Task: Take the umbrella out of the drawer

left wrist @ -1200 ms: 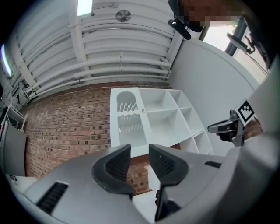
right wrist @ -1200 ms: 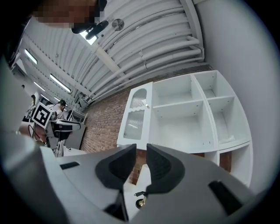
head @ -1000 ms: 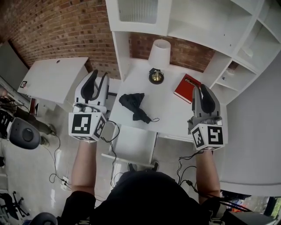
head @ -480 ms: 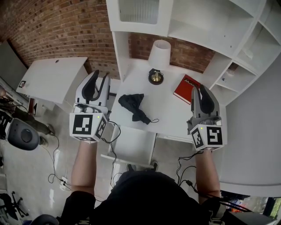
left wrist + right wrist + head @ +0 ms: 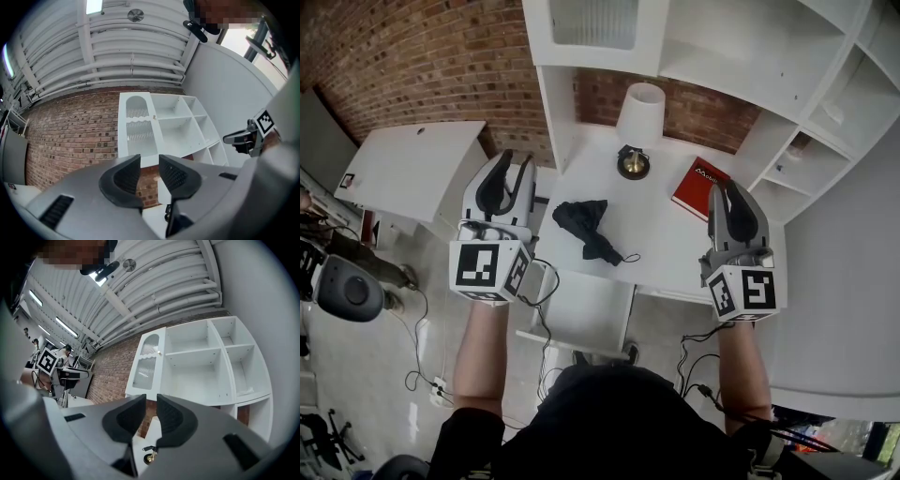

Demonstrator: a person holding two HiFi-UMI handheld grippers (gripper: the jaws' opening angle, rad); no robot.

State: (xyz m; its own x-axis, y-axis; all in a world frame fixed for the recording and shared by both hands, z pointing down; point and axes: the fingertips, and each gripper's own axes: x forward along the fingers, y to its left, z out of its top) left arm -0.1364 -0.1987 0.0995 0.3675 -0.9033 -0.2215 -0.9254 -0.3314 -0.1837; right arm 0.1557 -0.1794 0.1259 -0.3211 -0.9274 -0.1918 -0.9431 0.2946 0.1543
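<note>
The black folded umbrella (image 5: 589, 228) lies on top of the white desk (image 5: 675, 251), its strap trailing to the right. Below the desk's front edge a white drawer (image 5: 577, 314) stands pulled out. My left gripper (image 5: 510, 161) hovers left of the desk, level with the umbrella and apart from it, shut with nothing in it. My right gripper (image 5: 727, 190) hangs over the desk's right end beside a red book (image 5: 697, 187), shut and empty too. In the left gripper view the left gripper (image 5: 150, 161) points at shelving. The right gripper (image 5: 151, 401) does so in its own view.
A lamp (image 5: 638, 114) with a white shade and brass base stands at the back of the desk. White shelving (image 5: 750, 56) rises behind and to the right. A low white table (image 5: 412, 169) sits at the left, with a chair (image 5: 352, 286) and floor cables (image 5: 422, 347).
</note>
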